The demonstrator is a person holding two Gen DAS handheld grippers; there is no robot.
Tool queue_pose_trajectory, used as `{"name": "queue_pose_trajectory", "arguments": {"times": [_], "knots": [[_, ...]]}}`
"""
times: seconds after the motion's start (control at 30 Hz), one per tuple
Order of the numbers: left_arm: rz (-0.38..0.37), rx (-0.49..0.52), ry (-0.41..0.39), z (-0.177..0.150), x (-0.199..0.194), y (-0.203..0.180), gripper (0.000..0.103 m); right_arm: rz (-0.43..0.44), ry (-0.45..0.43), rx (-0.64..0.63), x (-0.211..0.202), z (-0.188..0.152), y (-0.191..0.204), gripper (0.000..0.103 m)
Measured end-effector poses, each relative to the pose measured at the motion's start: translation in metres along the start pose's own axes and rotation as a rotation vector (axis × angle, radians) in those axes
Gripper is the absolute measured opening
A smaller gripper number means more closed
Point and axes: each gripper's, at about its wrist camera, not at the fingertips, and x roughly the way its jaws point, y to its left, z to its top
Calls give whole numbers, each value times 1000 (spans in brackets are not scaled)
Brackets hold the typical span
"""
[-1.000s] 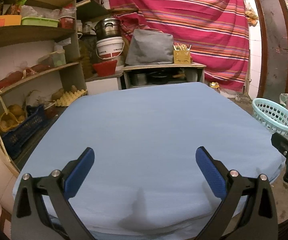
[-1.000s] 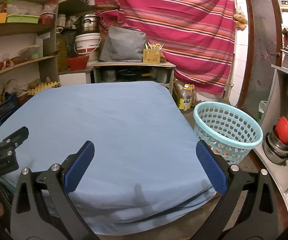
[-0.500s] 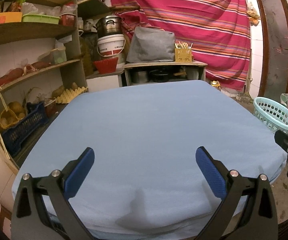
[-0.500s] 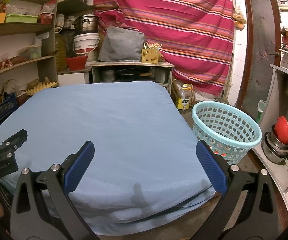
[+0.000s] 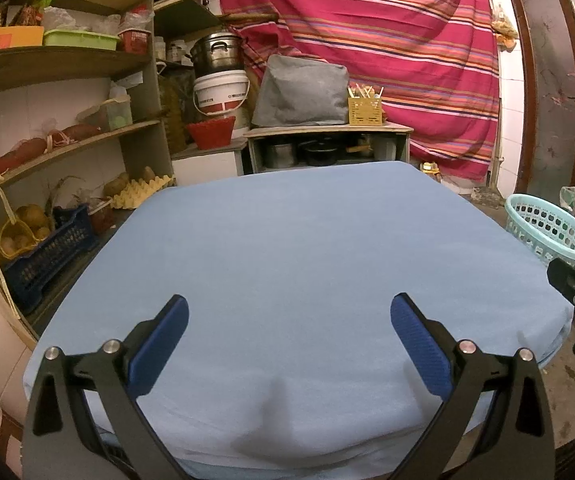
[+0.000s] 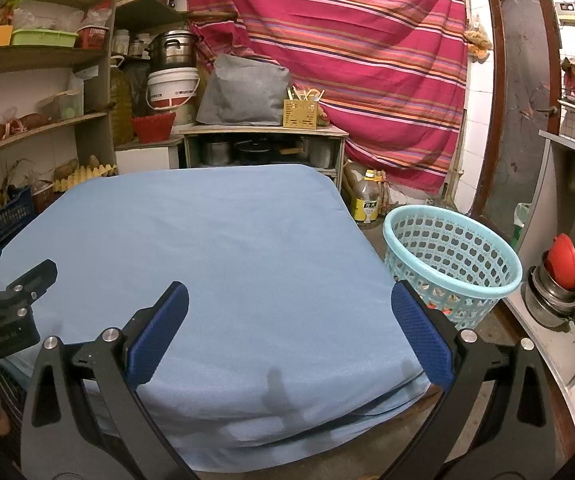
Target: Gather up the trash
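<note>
A light turquoise plastic basket (image 6: 451, 264) stands on the floor to the right of the table; some small red and white bits show through its holes at the bottom. It also shows at the right edge of the left wrist view (image 5: 547, 232). The table under a blue cloth (image 5: 295, 264) carries no loose item in either view. My left gripper (image 5: 287, 340) is open and empty over the near edge of the cloth. My right gripper (image 6: 287, 338) is open and empty over the near right corner of the table (image 6: 223, 264), left of the basket.
Wooden shelves (image 5: 59, 136) with boxes, onions and a blue crate (image 5: 47, 256) line the left side. A low cabinet (image 5: 327, 148) with pots stands behind the table before a striped curtain (image 6: 359, 52). A yellow bottle (image 6: 367, 204) stands on the floor. A counter with pots (image 6: 555, 292) is at right.
Both grippers stay open and empty. The left wrist view has drawn back and tilted slightly, so the table sits a little lower. The right view is nearly the same.
</note>
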Motion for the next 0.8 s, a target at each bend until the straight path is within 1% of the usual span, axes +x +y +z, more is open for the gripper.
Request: {"name": "queue_pose_trajectory", "arguments": {"times": [0.8], "knots": [[8,-5,-16,4,1,0,99,-1,-9,-1,-3,5,4,99]]}}
